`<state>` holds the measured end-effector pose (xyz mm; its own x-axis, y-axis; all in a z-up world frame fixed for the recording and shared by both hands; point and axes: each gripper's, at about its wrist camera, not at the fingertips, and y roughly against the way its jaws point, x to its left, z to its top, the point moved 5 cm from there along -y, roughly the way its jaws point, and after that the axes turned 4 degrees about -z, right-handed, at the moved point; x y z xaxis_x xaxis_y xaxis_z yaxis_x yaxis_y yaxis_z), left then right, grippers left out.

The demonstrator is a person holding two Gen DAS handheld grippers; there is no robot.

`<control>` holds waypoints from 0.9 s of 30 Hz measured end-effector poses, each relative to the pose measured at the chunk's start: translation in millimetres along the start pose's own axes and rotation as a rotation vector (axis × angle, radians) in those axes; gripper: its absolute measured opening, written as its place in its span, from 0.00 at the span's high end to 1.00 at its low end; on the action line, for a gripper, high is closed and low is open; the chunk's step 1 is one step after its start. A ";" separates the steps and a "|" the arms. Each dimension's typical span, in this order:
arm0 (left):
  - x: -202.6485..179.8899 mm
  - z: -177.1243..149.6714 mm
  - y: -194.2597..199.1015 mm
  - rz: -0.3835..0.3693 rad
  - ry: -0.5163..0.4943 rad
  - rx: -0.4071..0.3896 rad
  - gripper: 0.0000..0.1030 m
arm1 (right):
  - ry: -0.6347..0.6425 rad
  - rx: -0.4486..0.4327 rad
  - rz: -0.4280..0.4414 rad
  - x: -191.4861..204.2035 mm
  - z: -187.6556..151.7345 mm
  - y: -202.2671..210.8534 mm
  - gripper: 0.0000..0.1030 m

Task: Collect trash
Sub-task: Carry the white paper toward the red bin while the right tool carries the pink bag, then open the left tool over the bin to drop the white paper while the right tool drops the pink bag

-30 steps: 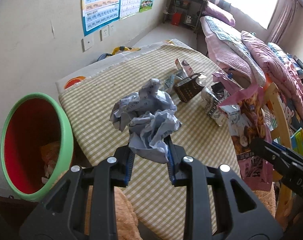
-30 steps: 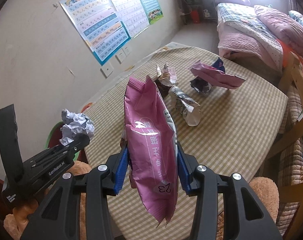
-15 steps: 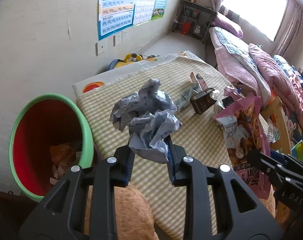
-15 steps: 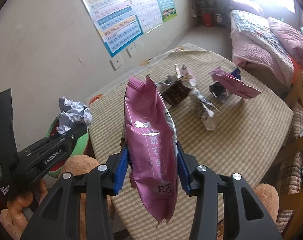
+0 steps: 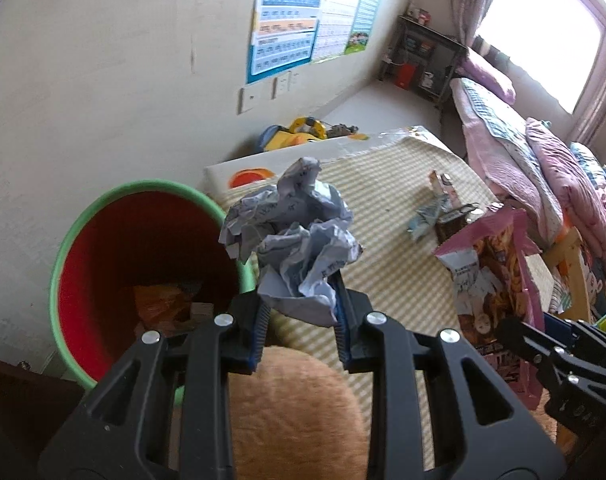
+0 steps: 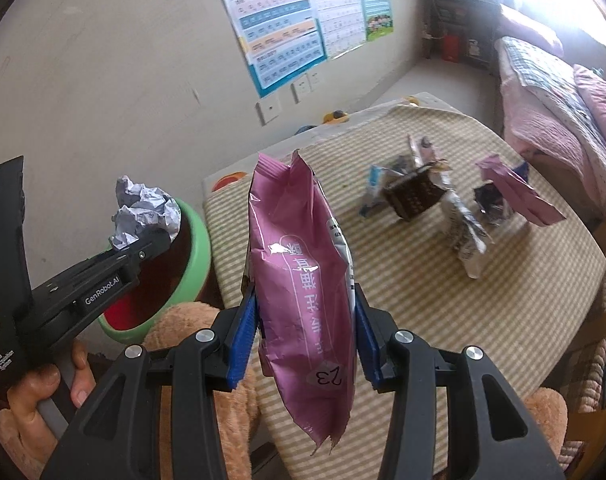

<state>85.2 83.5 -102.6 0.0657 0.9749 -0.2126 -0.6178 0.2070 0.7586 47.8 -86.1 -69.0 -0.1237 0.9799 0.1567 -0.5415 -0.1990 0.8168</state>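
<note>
While left tool (image 5: 299, 312) clamps crumpled paper (image 5: 291, 236) beside bin (image 5: 79, 240), right tool (image 6: 307, 332) grips pink bag (image 6: 299, 280).

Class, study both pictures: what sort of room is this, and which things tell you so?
Most likely a child's bedroom at home: a bed heaped with pink quilts, learning posters on the wall, and a yellow toy on the floor.

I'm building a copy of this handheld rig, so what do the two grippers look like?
Both are matte black plastic. The left gripper and right gripper each have two angular, cut-out fingers with silver screw heads and ribbed blue pads on the jaws. Seen from the right wrist camera, the left one carries white "GenRobot.AI" lettering on its side and a grey handle. No cables or sleeves show.
</note>
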 end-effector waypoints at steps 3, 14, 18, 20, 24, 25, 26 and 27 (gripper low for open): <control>15.2 -0.7 -0.4 0.017 0.026 0.003 0.74 | 0.022 0.007 0.004 11.0 0.3 -5.3 0.58; 72.2 0.4 1.3 0.103 0.106 -0.007 0.74 | 0.089 -0.006 0.046 53.5 16.3 -16.7 0.58; 92.4 -1.8 1.1 0.135 0.132 -0.001 0.74 | 0.103 -0.020 0.058 67.3 23.9 -21.8 0.57; 100.3 -3.5 0.6 0.148 0.138 0.003 0.74 | 0.102 -0.014 0.069 72.9 26.5 -26.0 0.57; 115.4 -9.4 -2.1 0.165 0.160 0.019 0.74 | 0.114 -0.002 0.089 86.6 30.0 -35.0 0.57; 118.8 -11.1 -2.7 0.167 0.166 0.023 0.74 | 0.120 0.000 0.090 89.6 30.3 -36.6 0.57; 120.9 -12.3 -2.6 0.168 0.170 0.025 0.74 | 0.125 0.004 0.092 92.5 30.5 -39.1 0.57; 123.9 -13.4 -3.2 0.170 0.175 0.028 0.74 | 0.128 0.011 0.097 96.2 31.0 -42.5 0.57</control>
<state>84.8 202.5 -139.7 -0.1754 0.9675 -0.1822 -0.5861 0.0461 0.8089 84.7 17.1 -71.4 -0.2806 0.9457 0.1639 -0.5127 -0.2920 0.8074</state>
